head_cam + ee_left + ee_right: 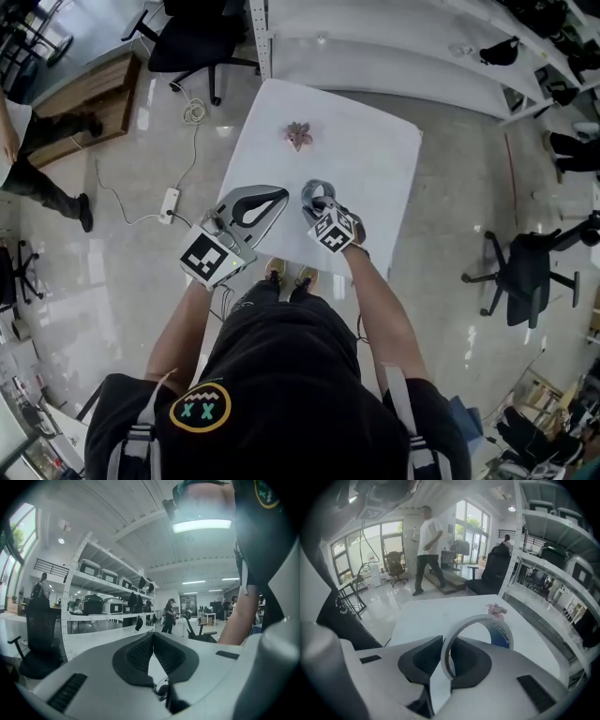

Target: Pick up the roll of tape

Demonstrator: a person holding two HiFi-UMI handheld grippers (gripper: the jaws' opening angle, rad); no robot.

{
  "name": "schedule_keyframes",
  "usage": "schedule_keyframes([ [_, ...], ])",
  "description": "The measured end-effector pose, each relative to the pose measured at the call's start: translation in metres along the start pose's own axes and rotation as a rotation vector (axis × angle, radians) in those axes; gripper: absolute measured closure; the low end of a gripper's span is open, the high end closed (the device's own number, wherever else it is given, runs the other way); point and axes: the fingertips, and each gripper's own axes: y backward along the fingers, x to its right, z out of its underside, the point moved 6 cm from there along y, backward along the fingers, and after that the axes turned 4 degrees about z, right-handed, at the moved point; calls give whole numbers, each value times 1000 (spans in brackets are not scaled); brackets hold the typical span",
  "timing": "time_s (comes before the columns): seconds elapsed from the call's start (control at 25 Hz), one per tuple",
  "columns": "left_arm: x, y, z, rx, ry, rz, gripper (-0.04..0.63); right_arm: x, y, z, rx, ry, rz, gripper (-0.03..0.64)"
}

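My right gripper (pixel 449 657) is clamped on the tape (pixel 502 633), pinching one wall, with the roll upright over the table (pixel 375 169). My left gripper (pixel 153 637) has its jaws together, empty. A pink scrap (pixel 299 136) lies further along the table.

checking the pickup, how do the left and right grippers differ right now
The right gripper has its fingers closed on the roll of tape; the left gripper has its fingers together on nothing. The right gripper tilts down toward the white table; the left gripper points level at the shelves. Both are pale grey with dark pads.
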Motion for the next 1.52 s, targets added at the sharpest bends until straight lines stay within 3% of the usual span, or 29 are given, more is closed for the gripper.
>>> schedule_keyframes([
  [0.68,5,-7,-2,6,-38,48,577,22,121,-71,359,-133,206,541],
  [1.28,7,-16,-6,11,-46,82,576,22,230,-131,606,-112,342,540],
  [1.52,9,-18,-11,23,-54,95,577,15,276,-159,740,-33,402,539],
])
